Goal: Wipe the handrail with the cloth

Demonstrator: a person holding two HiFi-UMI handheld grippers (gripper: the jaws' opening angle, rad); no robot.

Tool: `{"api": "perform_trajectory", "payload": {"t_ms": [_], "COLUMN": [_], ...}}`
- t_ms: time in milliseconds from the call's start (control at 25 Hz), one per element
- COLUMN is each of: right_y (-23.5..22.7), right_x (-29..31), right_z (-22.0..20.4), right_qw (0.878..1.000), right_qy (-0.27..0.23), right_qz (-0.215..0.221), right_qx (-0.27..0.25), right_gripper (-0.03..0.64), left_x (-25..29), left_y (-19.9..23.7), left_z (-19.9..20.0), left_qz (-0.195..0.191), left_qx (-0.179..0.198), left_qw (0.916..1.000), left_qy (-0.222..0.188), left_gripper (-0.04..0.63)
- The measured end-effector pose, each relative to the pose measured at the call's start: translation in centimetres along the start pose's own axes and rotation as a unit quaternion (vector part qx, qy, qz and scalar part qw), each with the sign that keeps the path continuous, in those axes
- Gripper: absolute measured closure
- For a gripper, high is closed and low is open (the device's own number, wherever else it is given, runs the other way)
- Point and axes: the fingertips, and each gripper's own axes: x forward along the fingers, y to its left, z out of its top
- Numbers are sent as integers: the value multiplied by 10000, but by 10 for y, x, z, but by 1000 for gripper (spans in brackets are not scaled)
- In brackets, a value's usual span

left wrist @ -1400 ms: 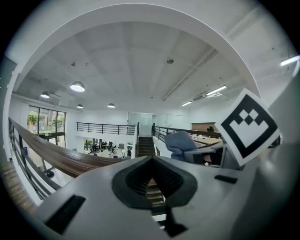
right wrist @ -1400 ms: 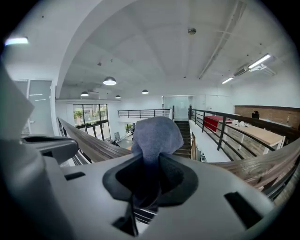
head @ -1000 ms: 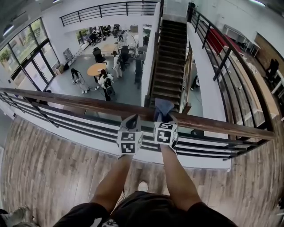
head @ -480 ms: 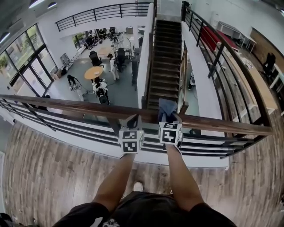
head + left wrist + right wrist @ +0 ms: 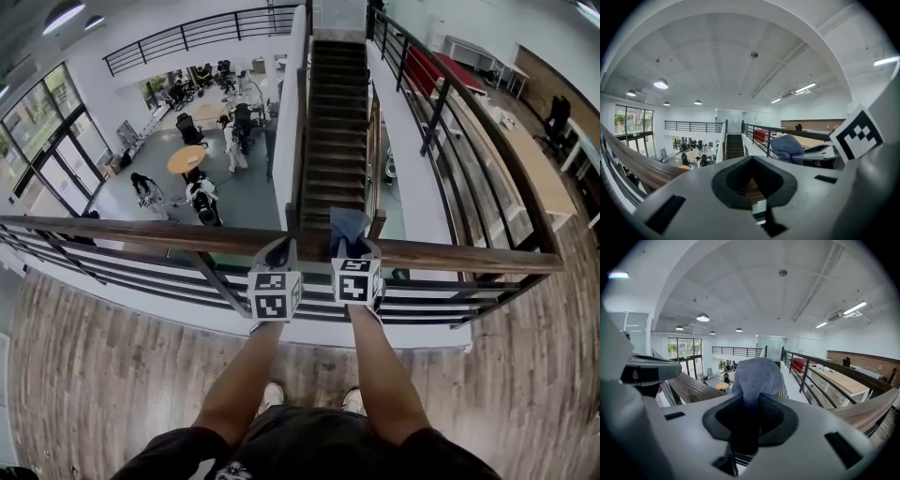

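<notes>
A brown wooden handrail (image 5: 141, 232) runs left to right across the head view, on top of a dark metal balustrade. A blue-grey cloth (image 5: 347, 225) lies draped over the rail, and my right gripper (image 5: 349, 246) is shut on it. In the right gripper view the cloth (image 5: 757, 373) bulges up out of the shut jaws of the right gripper (image 5: 749, 420), with the handrail (image 5: 691, 387) on both sides. My left gripper (image 5: 279, 251) is right beside it on the left, at the rail, shut with nothing in it. The left gripper view has the left gripper (image 5: 752, 183) above the handrail (image 5: 642, 168), with the cloth (image 5: 787, 146) to the right.
Beyond the rail is an open drop to a lower floor with a staircase (image 5: 335, 122), a round table (image 5: 186, 159) and several people. Black railing bars (image 5: 141, 272) run under the handrail. I stand on a wood-plank floor (image 5: 84, 375), with both shoes near the balustrade.
Both grippers and the cloth have shifted a little to the right along the rail, judged against the staircase below. The person's feet have moved; both shoes now show.
</notes>
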Motion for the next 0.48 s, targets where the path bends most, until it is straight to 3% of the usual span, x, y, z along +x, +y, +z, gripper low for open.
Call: {"api": "perform_trajectory", "payload": {"t_ms": [480], "right_y": [-171], "right_x": [-45], "right_z": [-29], "right_qw": [9997], "right_qy": [-89], "right_qz": [-190], "right_qx": [85], "right_gripper": [540], "left_x": [42], "left_y": [-187], "left_z": [4], "left_qz": [-485], "left_qx": [32], "left_qw": [9987], "left_qy": [151], "left_gripper": [594]}}
